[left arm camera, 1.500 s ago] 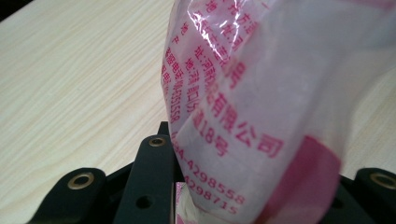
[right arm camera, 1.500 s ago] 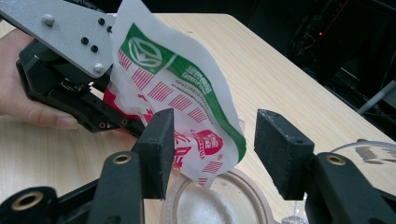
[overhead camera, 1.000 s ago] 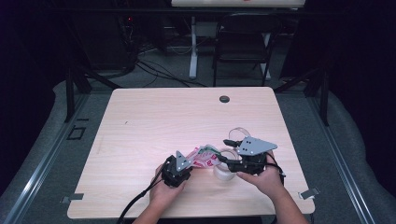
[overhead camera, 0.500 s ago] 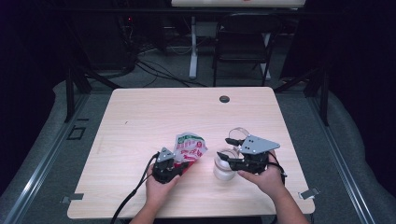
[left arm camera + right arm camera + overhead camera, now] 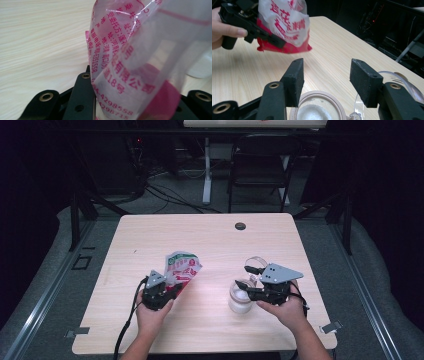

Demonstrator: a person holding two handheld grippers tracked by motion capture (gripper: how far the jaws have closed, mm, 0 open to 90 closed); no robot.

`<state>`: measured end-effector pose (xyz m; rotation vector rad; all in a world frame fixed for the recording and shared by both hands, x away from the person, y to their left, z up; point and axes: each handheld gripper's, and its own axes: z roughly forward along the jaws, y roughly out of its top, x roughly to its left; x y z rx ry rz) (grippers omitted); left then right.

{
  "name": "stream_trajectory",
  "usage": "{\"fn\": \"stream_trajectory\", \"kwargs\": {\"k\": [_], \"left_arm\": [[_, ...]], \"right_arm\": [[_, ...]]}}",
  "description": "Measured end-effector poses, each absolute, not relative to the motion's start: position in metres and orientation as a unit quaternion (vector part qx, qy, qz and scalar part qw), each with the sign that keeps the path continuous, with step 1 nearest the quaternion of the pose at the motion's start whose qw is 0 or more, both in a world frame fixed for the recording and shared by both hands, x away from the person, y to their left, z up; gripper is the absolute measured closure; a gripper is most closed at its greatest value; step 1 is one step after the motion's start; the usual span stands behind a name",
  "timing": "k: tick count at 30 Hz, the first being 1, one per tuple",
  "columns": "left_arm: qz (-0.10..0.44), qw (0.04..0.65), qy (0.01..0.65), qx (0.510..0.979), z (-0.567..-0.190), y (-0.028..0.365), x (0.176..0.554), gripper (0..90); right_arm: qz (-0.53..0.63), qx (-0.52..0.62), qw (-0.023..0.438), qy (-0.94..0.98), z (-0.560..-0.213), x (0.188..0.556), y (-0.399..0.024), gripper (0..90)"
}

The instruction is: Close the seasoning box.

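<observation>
Apparently past the pour: bag swung clear of jar.
Left gripper [image 5: 165, 287] fingers pinched on bag [image 5: 181, 268], held above counter [image 5: 210, 240]; right gripper [image 5: 325, 75] fingers spread, gripping nothing, over open jar [image 5: 240, 297] already part-filled with white granules; hinged lid [image 5: 255, 263] not yet closed.

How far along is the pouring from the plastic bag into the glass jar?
Done, it seems: the glass jar holds white granules, seen from above in the right gripper view. In hand: the left gripper grips the red-and-white plastic bag off to the jar's left, mouth upward, no longer over it. The right gripper sits open at the jar's rim. Left, probably: setting the bag down and closing the hinged lid, which stands open.
</observation>
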<state>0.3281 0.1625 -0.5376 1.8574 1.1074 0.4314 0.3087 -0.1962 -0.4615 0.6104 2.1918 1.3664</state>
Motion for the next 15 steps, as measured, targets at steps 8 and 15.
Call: {"fn": "stream_trajectory", "kwargs": {"k": [8,15], "left_arm": [[0.203,0.428,0.474,0.742,-0.537,0.194,0.323,73.5],[0.237,0.401,0.496,0.733,-0.541,0.212,0.320,73.3]], "right_arm": [[0.498,0.228,0.241,0.801,-0.462,0.309,-0.197,45.1],[0.494,0.230,0.243,0.802,-0.462,0.310,-0.196,45.6]]}}
